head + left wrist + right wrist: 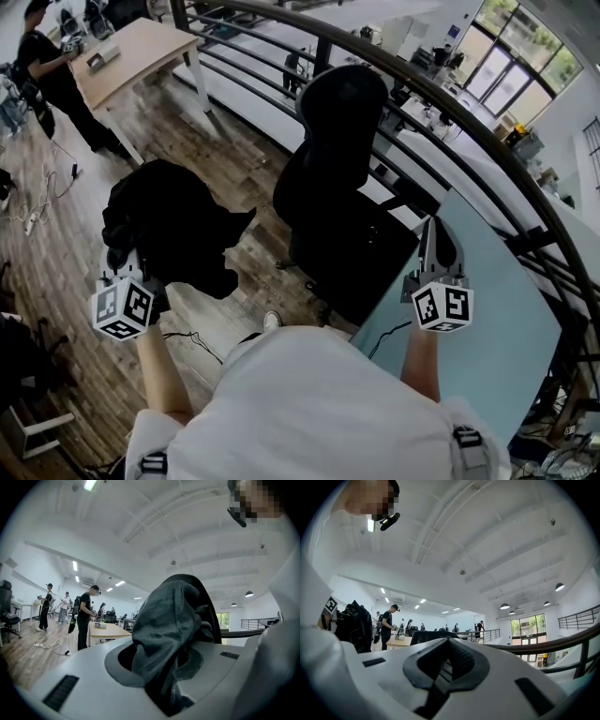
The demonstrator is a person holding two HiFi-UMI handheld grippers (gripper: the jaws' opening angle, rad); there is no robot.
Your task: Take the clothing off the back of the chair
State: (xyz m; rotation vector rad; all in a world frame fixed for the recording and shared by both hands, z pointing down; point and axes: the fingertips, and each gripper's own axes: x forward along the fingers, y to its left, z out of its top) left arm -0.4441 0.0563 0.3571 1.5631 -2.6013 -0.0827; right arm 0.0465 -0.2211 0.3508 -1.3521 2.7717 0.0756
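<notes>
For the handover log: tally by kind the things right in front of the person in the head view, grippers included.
Grippers: 2 (left gripper, right gripper)
black garment: 1
black office chair: 1
pale blue desk: 1
Total: 5

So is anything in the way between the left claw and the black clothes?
No, nothing is in the way. The left claw is shut right on the black clothes, which hang from it beside the chair, off its back and not touching it. The right claw holds nothing.
</notes>
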